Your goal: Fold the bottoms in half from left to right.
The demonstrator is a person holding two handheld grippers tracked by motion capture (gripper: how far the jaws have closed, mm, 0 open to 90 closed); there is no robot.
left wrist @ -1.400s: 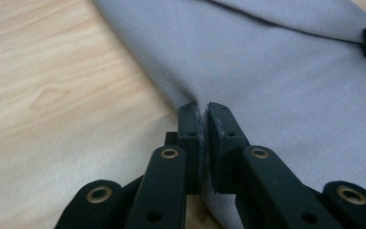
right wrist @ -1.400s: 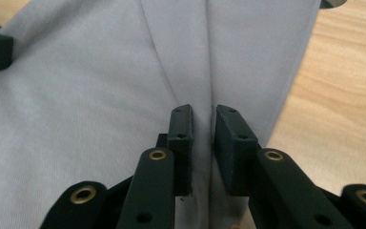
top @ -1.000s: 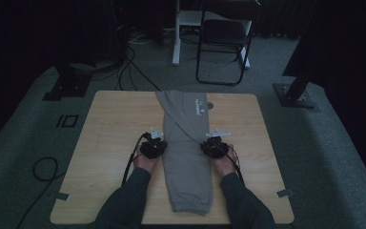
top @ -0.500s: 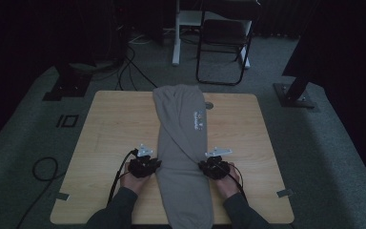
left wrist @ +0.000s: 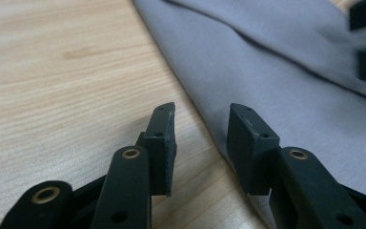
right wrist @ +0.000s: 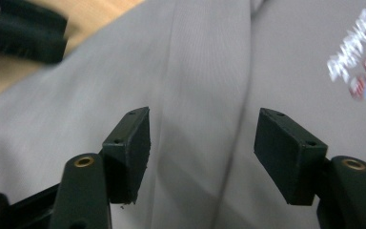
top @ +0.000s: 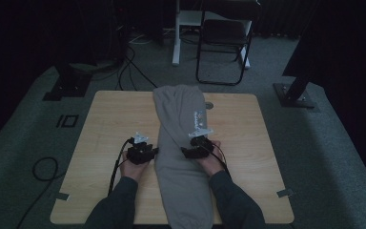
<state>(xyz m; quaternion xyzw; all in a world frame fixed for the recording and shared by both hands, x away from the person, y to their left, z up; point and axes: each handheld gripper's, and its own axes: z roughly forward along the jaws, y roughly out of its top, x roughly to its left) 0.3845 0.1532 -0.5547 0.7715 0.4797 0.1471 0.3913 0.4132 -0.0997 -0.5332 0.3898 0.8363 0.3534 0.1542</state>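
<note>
Lying lengthwise down the middle of the wooden surface [top: 109,143], the grey trousers [top: 183,143] reached from the far edge to the near one, folded into a narrow strip. The left gripper [top: 153,151] sat at the garment's left edge and the right gripper [top: 185,152] at its right side. Both sets of jaws had just been opening and stood released, nothing pinched between them. The left gripper view showed the fabric edge [left wrist: 205,119] running across bare wood between the jaws. The right gripper view showed a lengthwise fold and a printed logo [right wrist: 362,52] on the cloth; the high view showed that logo as a small pale mark.
</note>
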